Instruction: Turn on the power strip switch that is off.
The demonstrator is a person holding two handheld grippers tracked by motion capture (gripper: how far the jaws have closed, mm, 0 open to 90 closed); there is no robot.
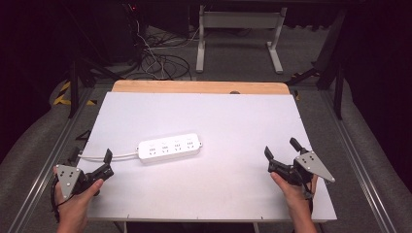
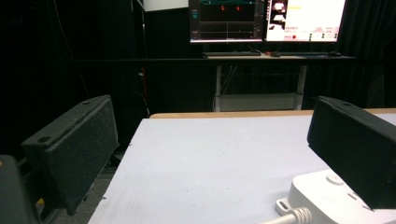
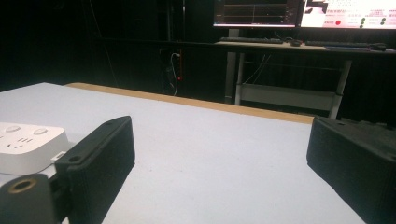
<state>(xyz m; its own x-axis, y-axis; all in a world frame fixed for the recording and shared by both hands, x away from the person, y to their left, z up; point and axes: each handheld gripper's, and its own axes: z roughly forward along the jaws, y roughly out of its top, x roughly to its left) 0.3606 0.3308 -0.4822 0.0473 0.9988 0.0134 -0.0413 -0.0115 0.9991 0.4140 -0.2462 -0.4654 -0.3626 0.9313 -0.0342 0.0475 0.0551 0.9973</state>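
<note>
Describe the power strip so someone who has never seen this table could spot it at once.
Start at the white table with the wooden strip along its far edge. Left of its middle lies the power strip, a long white bar with rows of sockets on top. Its white cable runs left toward the left gripper, and nothing else lies on the table between the grippers.
</note>
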